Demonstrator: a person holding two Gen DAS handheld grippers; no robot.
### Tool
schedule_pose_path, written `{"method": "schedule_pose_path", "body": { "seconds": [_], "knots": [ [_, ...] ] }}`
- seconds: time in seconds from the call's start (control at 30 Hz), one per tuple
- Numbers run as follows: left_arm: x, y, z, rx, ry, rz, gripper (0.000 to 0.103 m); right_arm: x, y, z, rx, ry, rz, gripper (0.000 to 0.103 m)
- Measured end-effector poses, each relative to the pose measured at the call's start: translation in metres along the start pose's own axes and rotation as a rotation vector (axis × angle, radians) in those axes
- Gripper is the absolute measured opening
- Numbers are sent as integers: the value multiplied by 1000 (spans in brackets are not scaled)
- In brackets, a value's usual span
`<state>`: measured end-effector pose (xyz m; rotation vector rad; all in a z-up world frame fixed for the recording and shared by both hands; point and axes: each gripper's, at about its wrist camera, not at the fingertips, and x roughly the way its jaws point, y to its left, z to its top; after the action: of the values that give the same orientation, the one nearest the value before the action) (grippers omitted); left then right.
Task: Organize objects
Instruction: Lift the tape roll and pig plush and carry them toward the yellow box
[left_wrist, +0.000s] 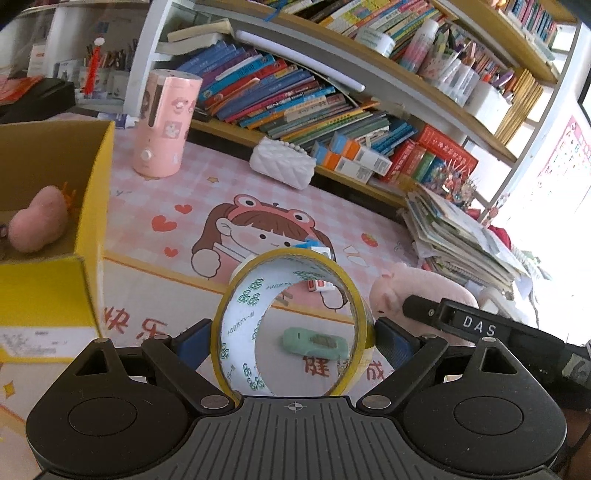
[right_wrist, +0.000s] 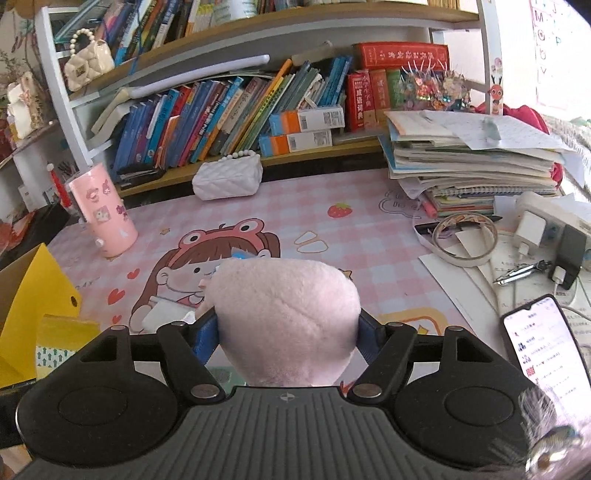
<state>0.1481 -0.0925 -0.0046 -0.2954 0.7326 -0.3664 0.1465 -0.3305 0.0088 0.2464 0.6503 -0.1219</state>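
Note:
My left gripper (left_wrist: 291, 339) is shut on a roll of yellow tape (left_wrist: 258, 295), held upright above the pink desk mat (left_wrist: 155, 258). A yellow cardboard box (left_wrist: 88, 221) stands at the left with a pink plush toy (left_wrist: 37, 225) inside. My right gripper (right_wrist: 288, 332) is shut on a pink plush pig (right_wrist: 288, 317), which hides what lies ahead of the fingers. The same pig (left_wrist: 417, 291) and right gripper show at the right of the left wrist view. The yellow box (right_wrist: 37, 295) is at the left in the right wrist view.
A green toy car (left_wrist: 314, 343) and a small red-white item (left_wrist: 321, 285) lie on the mat. A pink cylinder (left_wrist: 166, 122), a white quilted purse (left_wrist: 282, 166), a stack of books (right_wrist: 469, 162), a tape ring (right_wrist: 463, 243), a phone (right_wrist: 539, 347) and a power strip (right_wrist: 550, 221) surround the mat.

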Motion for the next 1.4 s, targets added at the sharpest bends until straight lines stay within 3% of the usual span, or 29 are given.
{"method": "schedule_pose_path", "body": {
  "seconds": [0.4,1.03,1.4],
  "knots": [
    [-55,27,-23,-37,-48,14,93,-42,32,-32,-52,9,28,70],
    [-171,99,-70,-113,-93,179,93,-101,136,-104,-168,83,198,70],
    [-213,124,-90,-134,-122,223,93,-124,178,-136,-212,101,261,70]
  ]
}}
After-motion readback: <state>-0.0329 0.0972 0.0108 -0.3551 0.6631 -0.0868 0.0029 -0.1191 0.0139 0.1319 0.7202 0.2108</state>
